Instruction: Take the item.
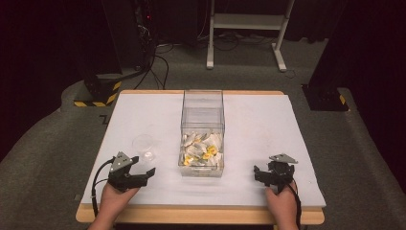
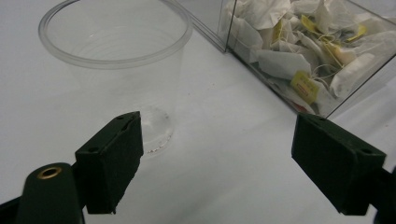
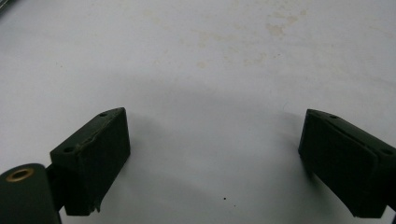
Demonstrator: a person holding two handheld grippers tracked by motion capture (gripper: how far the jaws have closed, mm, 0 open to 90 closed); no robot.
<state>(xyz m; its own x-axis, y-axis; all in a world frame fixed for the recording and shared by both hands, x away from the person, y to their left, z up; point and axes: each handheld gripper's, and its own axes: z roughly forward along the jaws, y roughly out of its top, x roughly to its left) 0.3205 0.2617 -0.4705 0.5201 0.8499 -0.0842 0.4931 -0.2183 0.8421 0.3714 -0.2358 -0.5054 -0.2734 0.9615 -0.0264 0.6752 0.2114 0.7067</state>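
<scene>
A clear plastic cup [image 1: 144,146] [image 2: 116,60] stands upright on the white table, left of a tall clear box [image 1: 202,132] [image 2: 261,51]. Tea bags [image 1: 203,150] [image 2: 299,51] with yellow tags lie in the box's bottom. My left gripper [image 1: 144,166] [image 2: 219,163] rests near the front edge, just short of the cup, open with nothing between its jaws. My right gripper [image 1: 257,173] [image 3: 215,163] sits at the front right, also open over bare table.
The white table top [image 1: 268,124] has faint stains [image 3: 275,28] ahead of the right gripper. Beyond the table's far edge stand a white frame [image 1: 249,28], dark equipment and cables [image 1: 153,67] on the floor.
</scene>
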